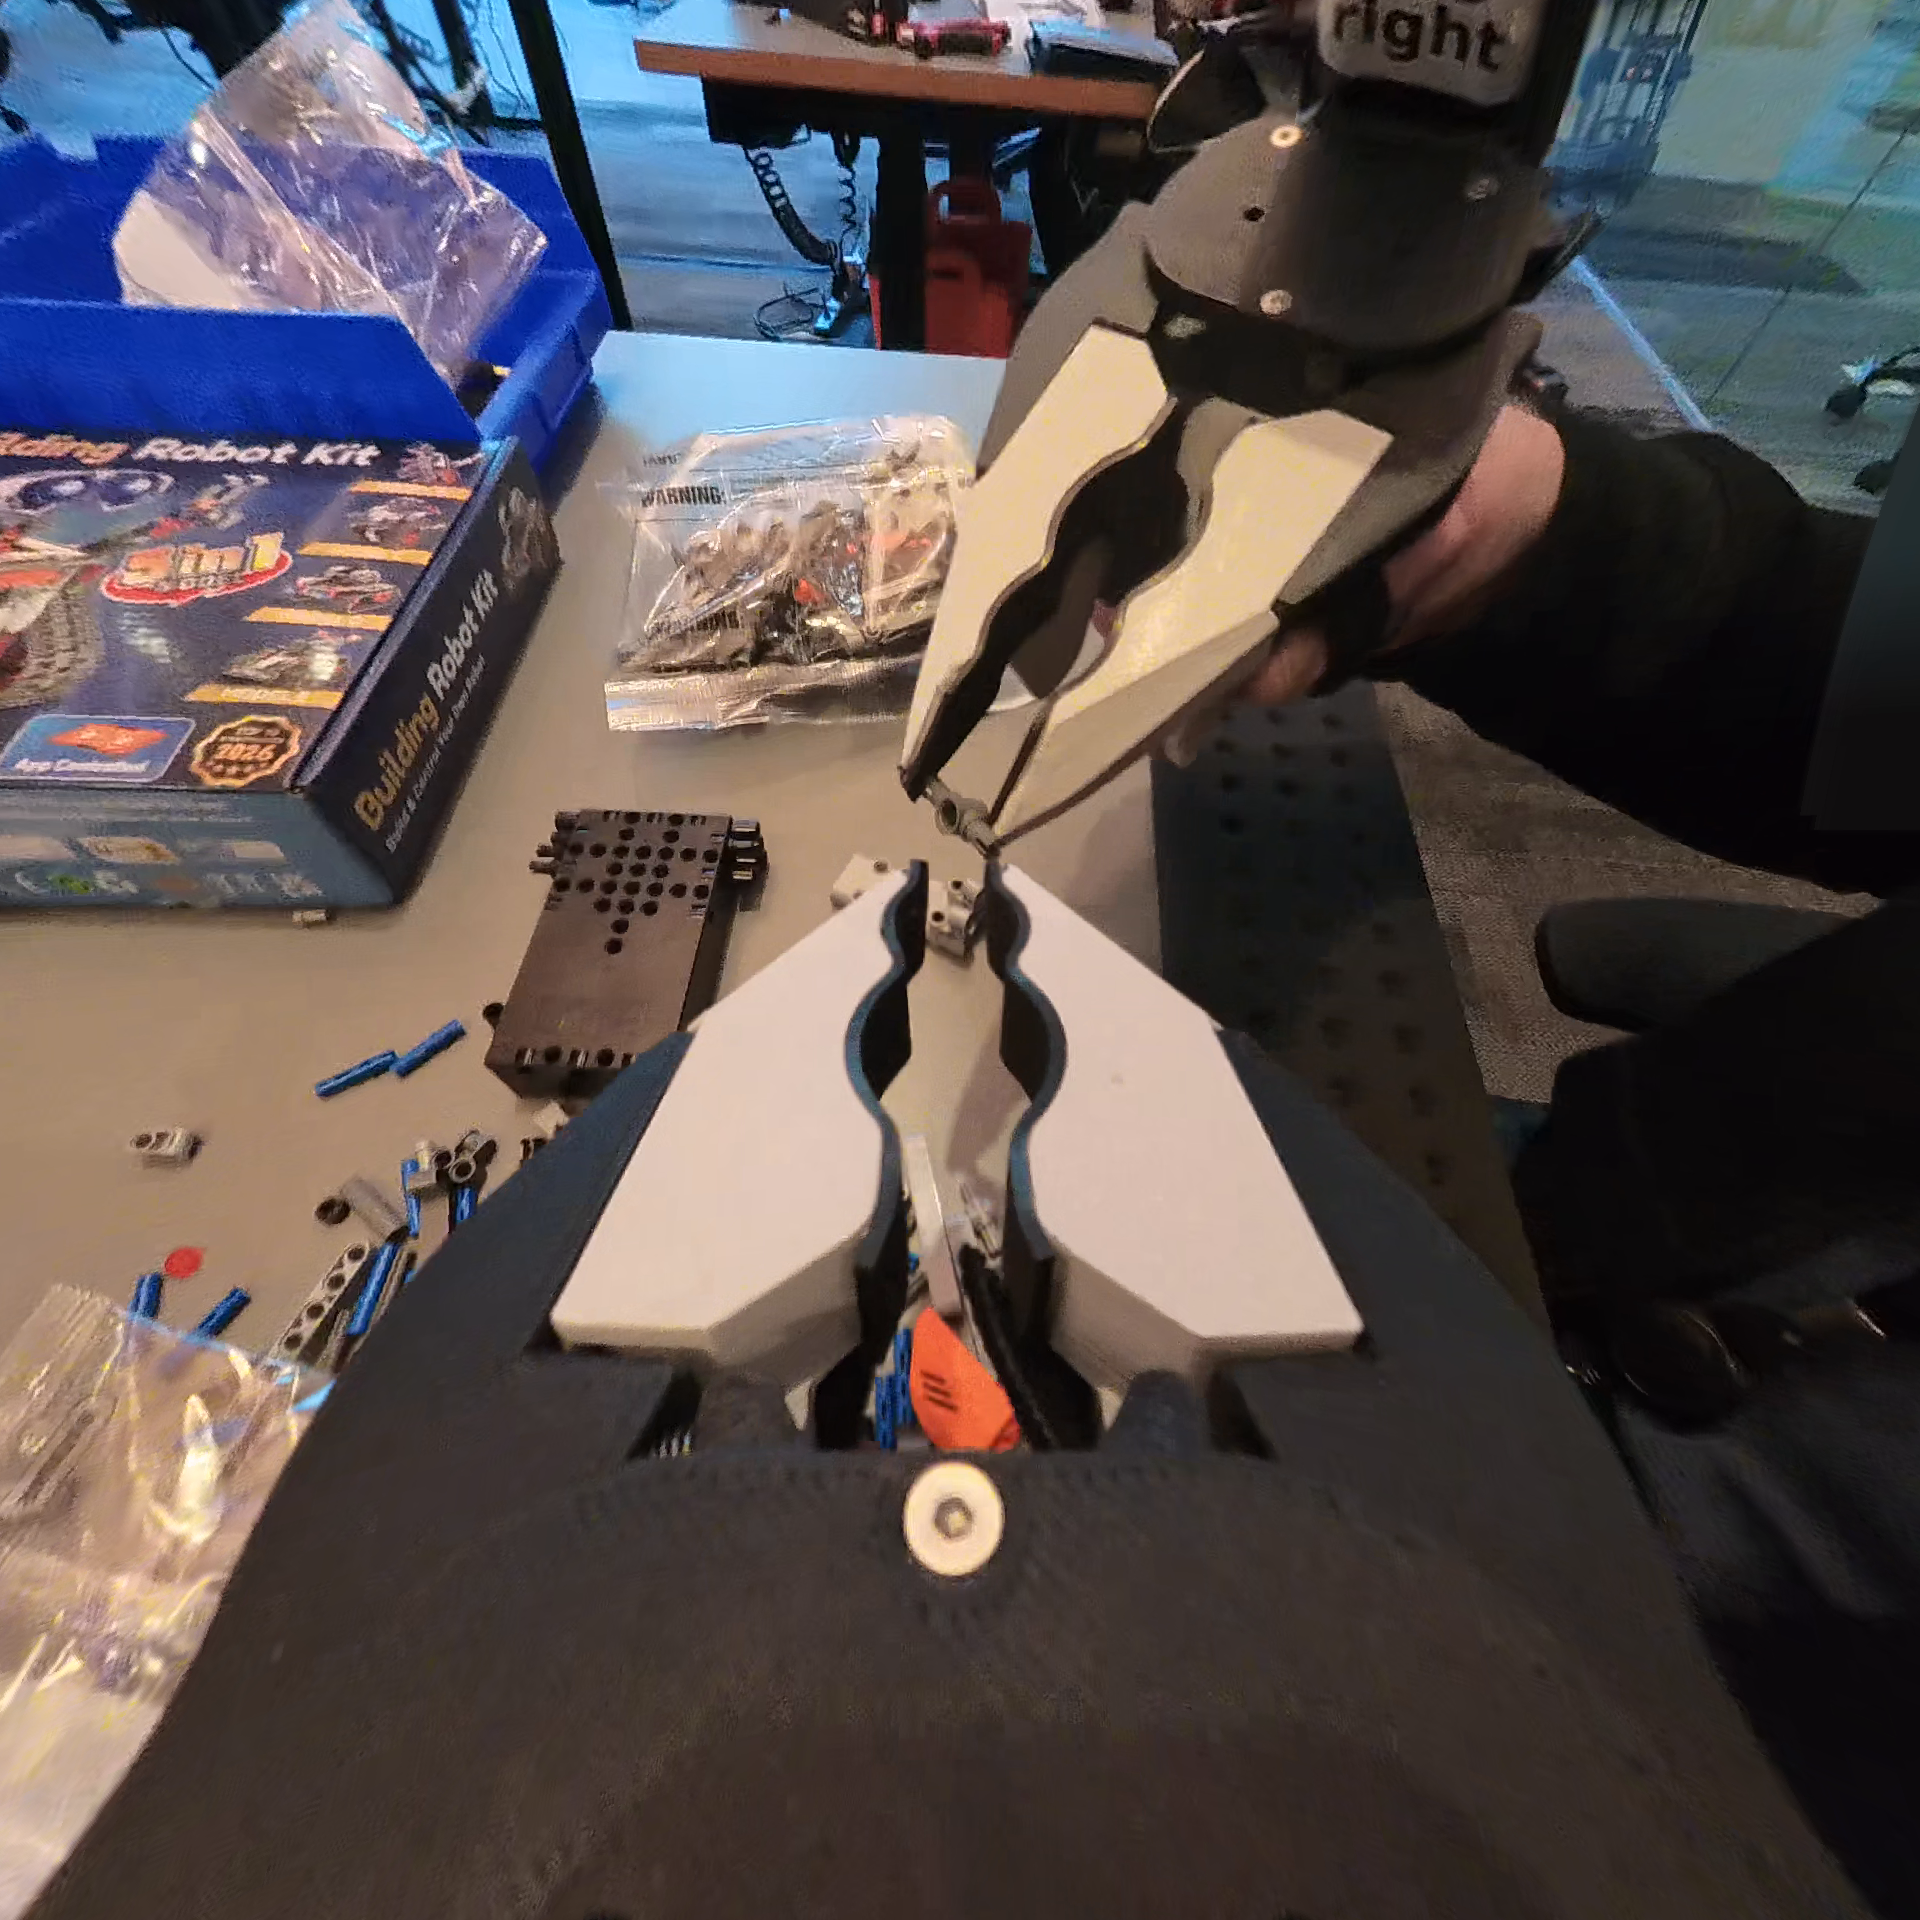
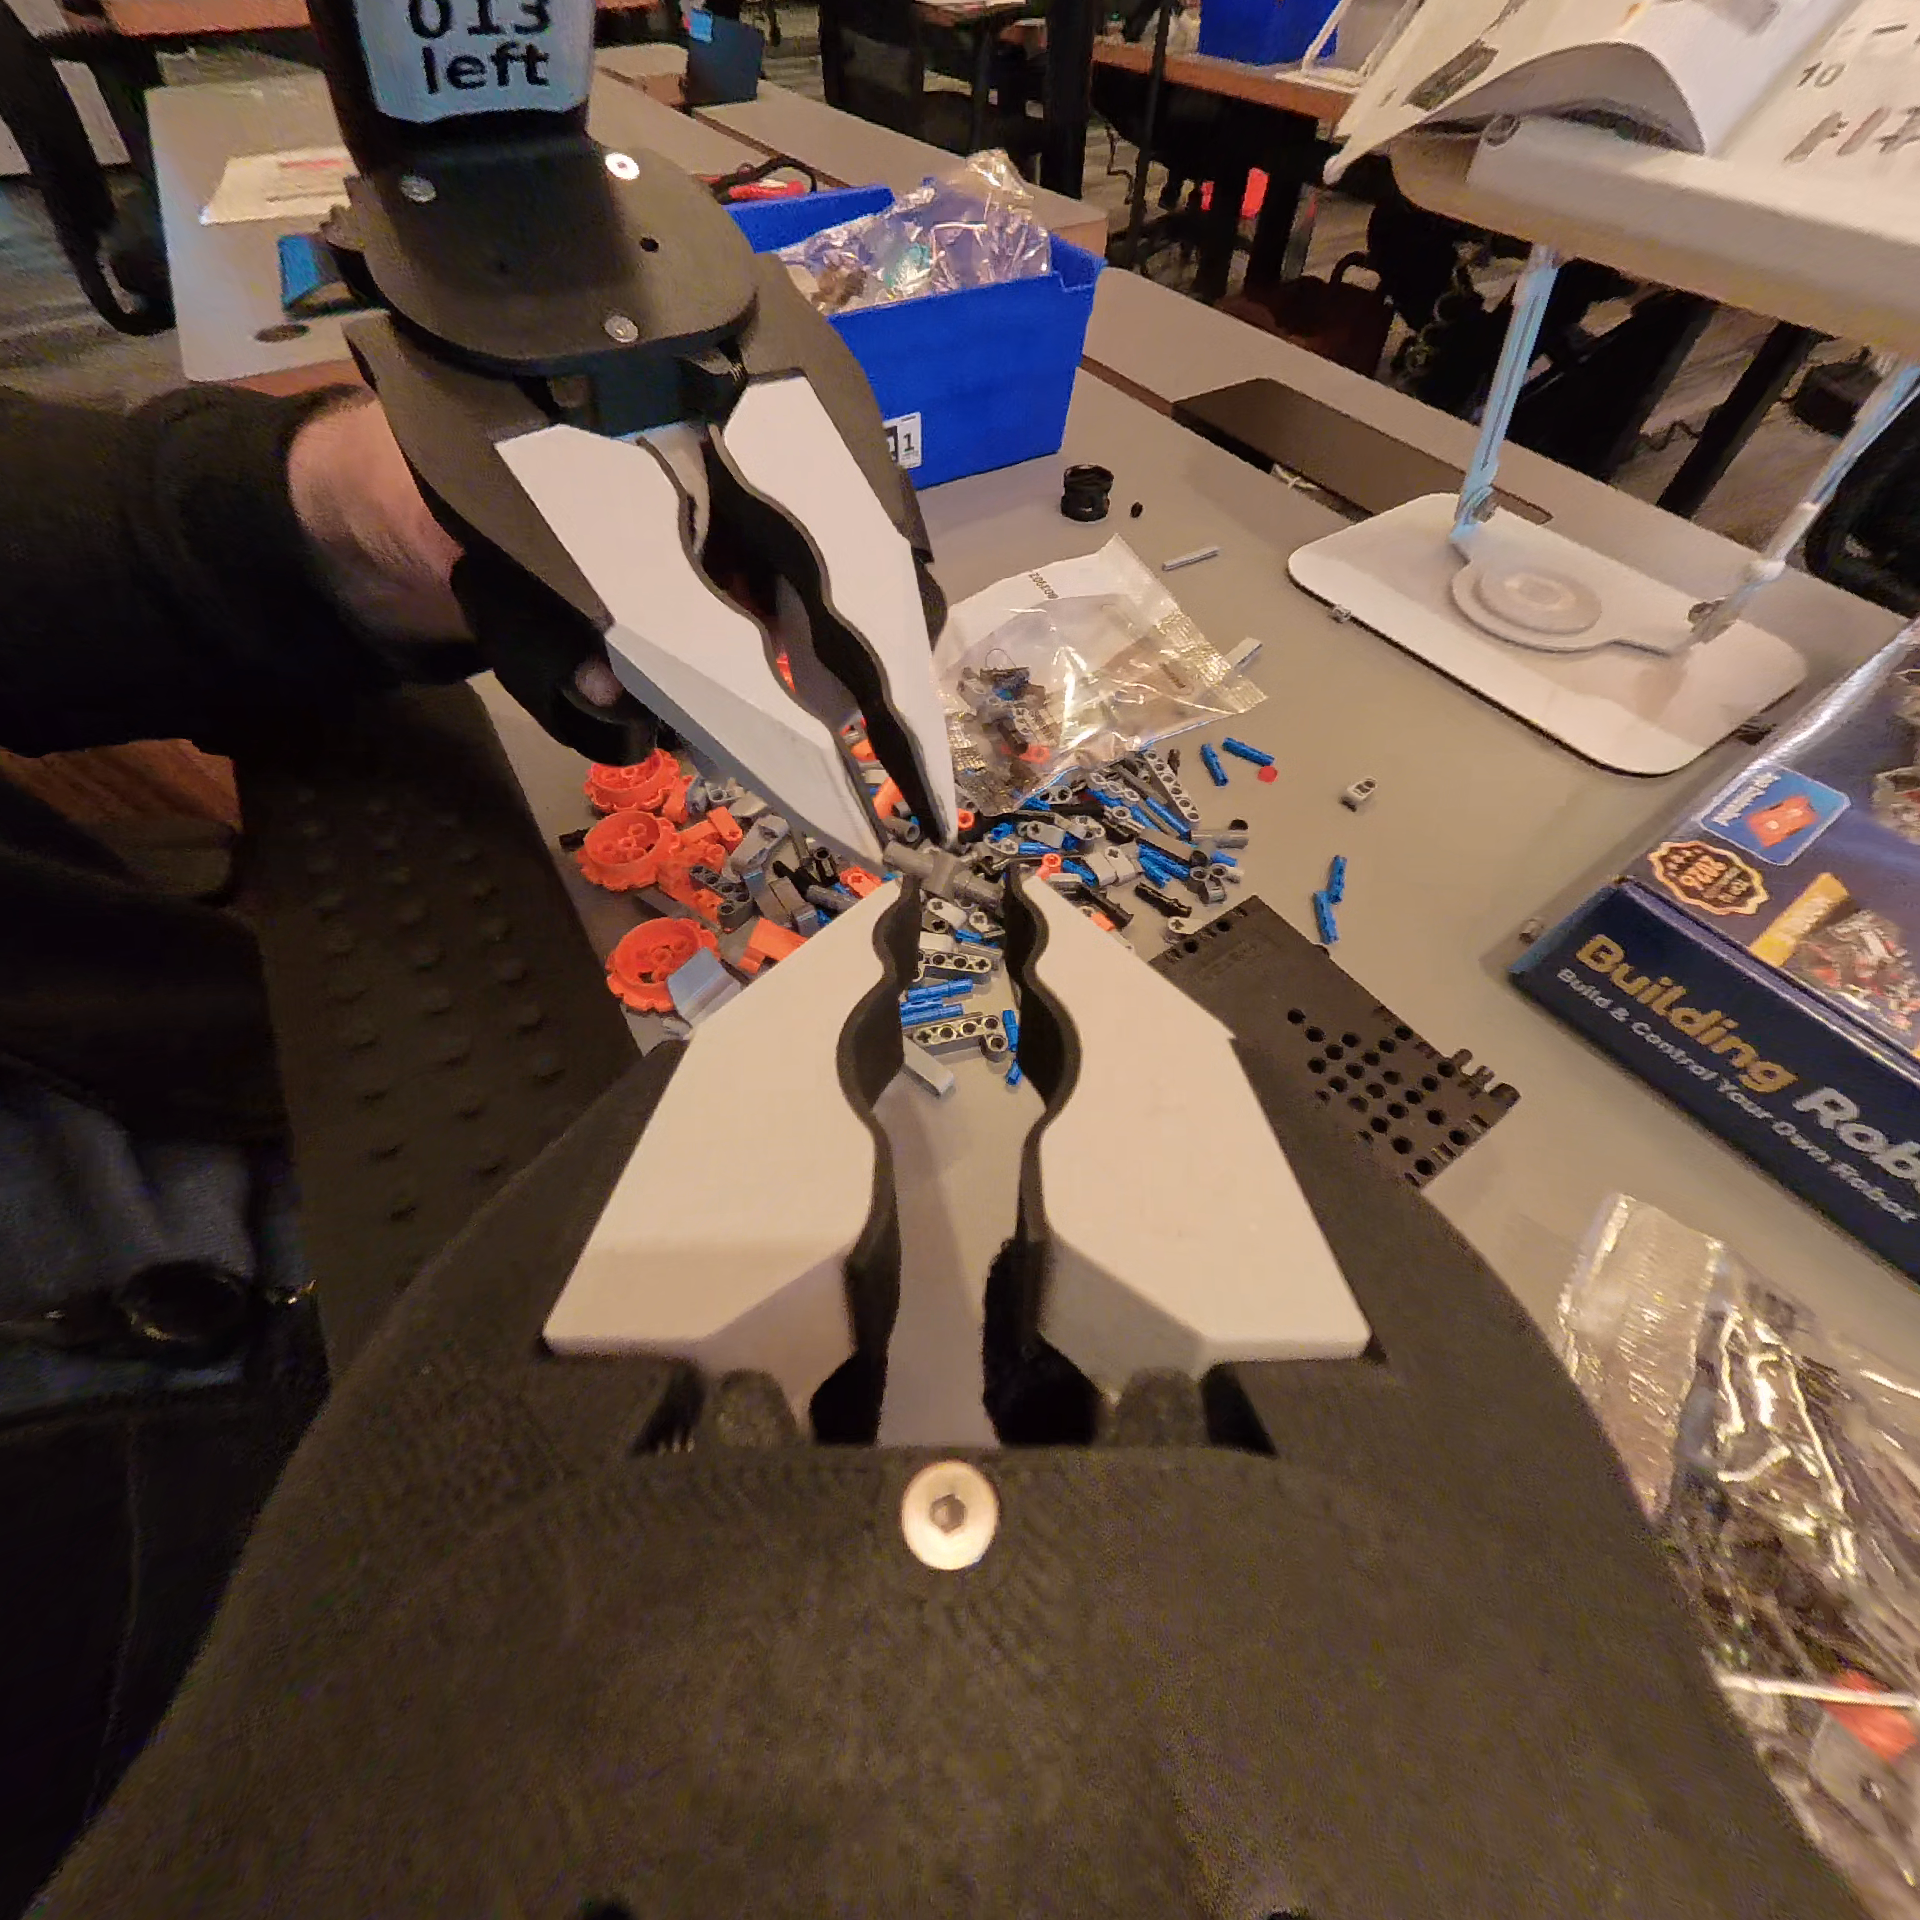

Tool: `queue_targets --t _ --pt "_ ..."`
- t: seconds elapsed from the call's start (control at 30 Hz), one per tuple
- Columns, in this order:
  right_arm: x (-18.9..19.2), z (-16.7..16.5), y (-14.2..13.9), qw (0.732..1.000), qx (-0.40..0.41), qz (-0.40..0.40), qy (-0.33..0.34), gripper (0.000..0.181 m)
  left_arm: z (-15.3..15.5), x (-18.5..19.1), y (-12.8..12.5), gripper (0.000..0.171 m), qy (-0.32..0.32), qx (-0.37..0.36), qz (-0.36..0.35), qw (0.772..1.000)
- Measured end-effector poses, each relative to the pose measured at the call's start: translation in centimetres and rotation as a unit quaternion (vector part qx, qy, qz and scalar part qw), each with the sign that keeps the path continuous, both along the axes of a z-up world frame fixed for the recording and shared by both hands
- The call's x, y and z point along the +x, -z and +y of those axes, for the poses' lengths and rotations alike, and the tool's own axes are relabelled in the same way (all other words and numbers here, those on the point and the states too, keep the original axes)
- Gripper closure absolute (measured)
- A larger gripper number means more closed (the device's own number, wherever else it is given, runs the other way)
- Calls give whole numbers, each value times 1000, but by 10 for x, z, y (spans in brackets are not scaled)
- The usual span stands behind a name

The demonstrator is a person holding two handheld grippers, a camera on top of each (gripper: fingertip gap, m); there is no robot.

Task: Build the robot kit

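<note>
**Both claws meet tip to tip over a small grey connector**

In my left wrist view, my left gripper (image 1: pixel 954 894) fills the lower centre of the frame, its fingers drawn close but with a narrow gap between the tips. A small light grey block (image 1: pixel 951 914) sits in that gap; I cannot tell whether the fingers actually pinch it or whether it lies on the table behind them. The right gripper (image 1: pixel 961 810) comes down from the upper right, held by a gloved hand (image 1: pixel 1455 551), and its tips are clenched on a small grey connector piece (image 1: pixel 961 812) just above my left tips.

In the right wrist view the same grey connector piece (image 2: pixel 940 868) sits at centre frame, right where the right gripper (image 2: pixel 961 894) and the left gripper (image 2: pixel 925 831) meet. The left one reaches down from the upper left, its tips nearly together and touching the piece.

On the grey table (image 1: pixel 831 395), a black plate with holes (image 1: pixel 623 935) lies at centre left, beside the printed kit box (image 1: pixel 260 665). A clear bag of parts (image 1: pixel 779 571) rests at upper centre and a blue bin (image 1: pixel 312 353) stands in the upper left corner. In the right wrist view, a pile of loose parts (image 2: pixel 1091 842) spreads behind the tips, with orange wheels (image 2: pixel 634 847) at its left edge and a white stand (image 2: pixel 1538 623) at upper right.
</note>
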State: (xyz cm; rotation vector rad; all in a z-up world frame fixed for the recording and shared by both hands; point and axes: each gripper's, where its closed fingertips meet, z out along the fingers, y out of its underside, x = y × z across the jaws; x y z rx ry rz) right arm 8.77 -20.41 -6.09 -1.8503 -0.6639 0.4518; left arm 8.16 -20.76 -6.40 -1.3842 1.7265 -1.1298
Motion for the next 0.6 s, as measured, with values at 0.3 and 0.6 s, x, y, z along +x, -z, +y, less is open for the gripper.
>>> queue_targets --t 0.3,0.6 --pt "7 -3 1 997 42 -56 39 167 -13 4 -7 163 30 -92 -22 995" --pt "4 0 -1 989 90 -97 71 167 -5 7 2 164 5 -134 -9 991"
